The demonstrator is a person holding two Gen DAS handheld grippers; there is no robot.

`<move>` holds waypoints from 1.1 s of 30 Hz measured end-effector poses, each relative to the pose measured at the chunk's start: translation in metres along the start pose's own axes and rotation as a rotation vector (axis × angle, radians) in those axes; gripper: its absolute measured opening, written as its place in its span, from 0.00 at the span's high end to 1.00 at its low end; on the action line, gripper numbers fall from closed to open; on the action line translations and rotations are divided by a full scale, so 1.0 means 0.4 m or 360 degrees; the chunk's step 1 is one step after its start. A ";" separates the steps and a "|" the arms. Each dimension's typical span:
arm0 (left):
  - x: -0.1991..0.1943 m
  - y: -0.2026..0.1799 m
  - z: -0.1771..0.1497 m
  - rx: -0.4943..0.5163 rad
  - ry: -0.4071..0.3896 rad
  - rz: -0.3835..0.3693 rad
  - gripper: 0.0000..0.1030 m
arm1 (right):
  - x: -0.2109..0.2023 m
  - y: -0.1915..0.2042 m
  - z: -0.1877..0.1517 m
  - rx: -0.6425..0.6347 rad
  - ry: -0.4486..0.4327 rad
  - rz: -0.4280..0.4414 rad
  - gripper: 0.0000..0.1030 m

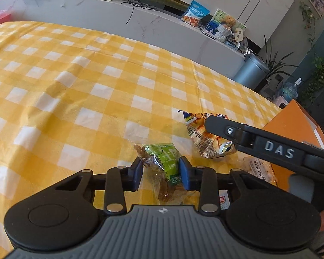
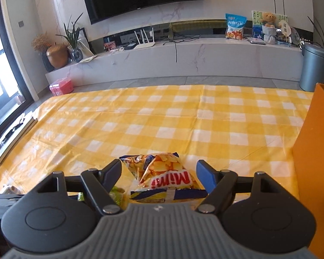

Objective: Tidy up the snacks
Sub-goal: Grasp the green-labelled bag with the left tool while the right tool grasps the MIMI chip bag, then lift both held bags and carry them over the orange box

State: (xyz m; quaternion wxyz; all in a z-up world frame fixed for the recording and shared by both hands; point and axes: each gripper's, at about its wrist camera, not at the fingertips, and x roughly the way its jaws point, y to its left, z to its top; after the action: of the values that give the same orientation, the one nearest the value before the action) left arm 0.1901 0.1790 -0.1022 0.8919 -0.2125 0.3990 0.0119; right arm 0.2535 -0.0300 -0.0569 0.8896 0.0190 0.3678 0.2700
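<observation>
The left gripper (image 1: 161,173) has its jaws pressed on the green snack packet (image 1: 162,161), ready for lifting from the tabletop (image 1: 75,86). The right gripper (image 2: 159,176) stands open around the Mimi chips bag (image 2: 162,177), near the orange box (image 2: 313,151), probably the destination.

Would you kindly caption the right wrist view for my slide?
Open right tool straddles a Mimi snack bag on the checked cloth.

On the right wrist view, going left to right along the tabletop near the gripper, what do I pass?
Green-wrapped snack packet peeking behind the left finger → yellow "Mimi" chip bag between the open right gripper's fingers → tall orange box at the right edge.
</observation>
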 end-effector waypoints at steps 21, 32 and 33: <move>0.006 -0.038 -0.011 0.0050 -0.0026 0.0118 0.56 | -0.002 -0.014 -0.010 0.0007 0.0112 -0.0039 0.61; -0.088 -0.092 -0.038 0.0082 -0.0134 0.0073 0.72 | -0.184 -0.022 -0.038 0.0118 -0.0010 -0.0010 0.63; -0.100 -0.099 -0.042 0.0082 -0.0144 0.0063 0.72 | -0.201 -0.024 -0.043 0.0136 -0.0017 -0.0003 0.63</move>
State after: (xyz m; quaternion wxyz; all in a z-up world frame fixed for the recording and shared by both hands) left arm 0.1584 0.1424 -0.0691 0.9137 -0.1808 0.3627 0.0291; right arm 0.1994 -0.0807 -0.0197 0.8903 0.0580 0.3741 0.2530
